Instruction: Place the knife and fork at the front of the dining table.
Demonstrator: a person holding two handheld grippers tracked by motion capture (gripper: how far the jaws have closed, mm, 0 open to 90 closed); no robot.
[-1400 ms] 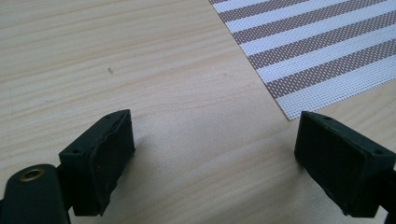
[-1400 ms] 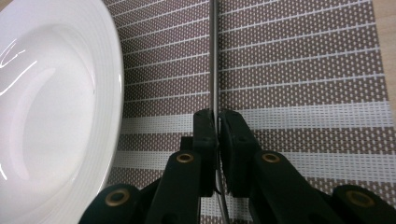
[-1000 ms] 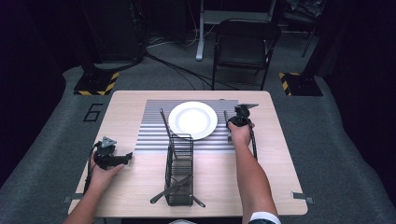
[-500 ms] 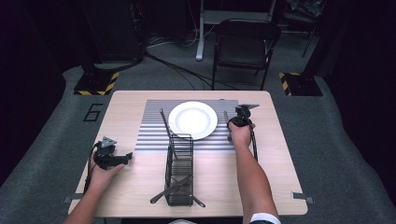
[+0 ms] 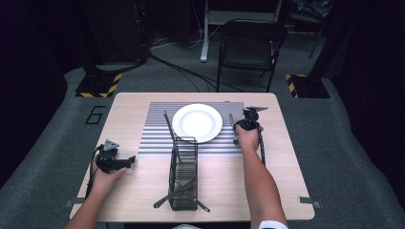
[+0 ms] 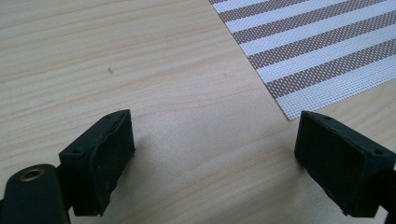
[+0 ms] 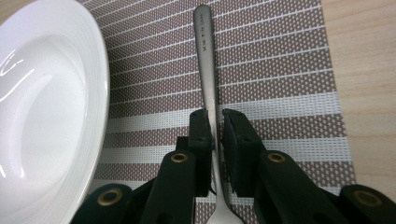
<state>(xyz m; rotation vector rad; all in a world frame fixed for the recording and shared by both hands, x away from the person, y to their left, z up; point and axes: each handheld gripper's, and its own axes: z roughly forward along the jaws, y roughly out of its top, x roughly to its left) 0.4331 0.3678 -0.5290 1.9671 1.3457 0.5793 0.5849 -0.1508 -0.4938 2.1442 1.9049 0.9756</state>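
The right claw (image 7: 214, 128) is closed on the handle of a metal utensil (image 7: 207, 70), whose far end points away along the striped placemat (image 7: 280, 60); its eating end is hidden under the claw, so I cannot tell whether it is a fork or a spoon. In the high view the utensil (image 5: 232, 126) lies on the right part of the placemat (image 5: 155, 133), just right of the white plate (image 5: 197, 122), with the right claw (image 5: 237, 136) and the person's right hand (image 5: 248, 138) over its near end. The plate's rim (image 7: 100, 93) sits just left of the handle, apart from it. The left claw (image 6: 212, 158) stands wide open with nothing in it, hovering over bare wood of the table (image 6: 140, 60) near the placemat's corner; in the high view it (image 5: 129, 162) is at the near left. A black wire cutlery basket (image 5: 184, 176) stands at the near middle of the table (image 5: 286, 191), with dark-handled utensils (image 5: 179, 191) in it
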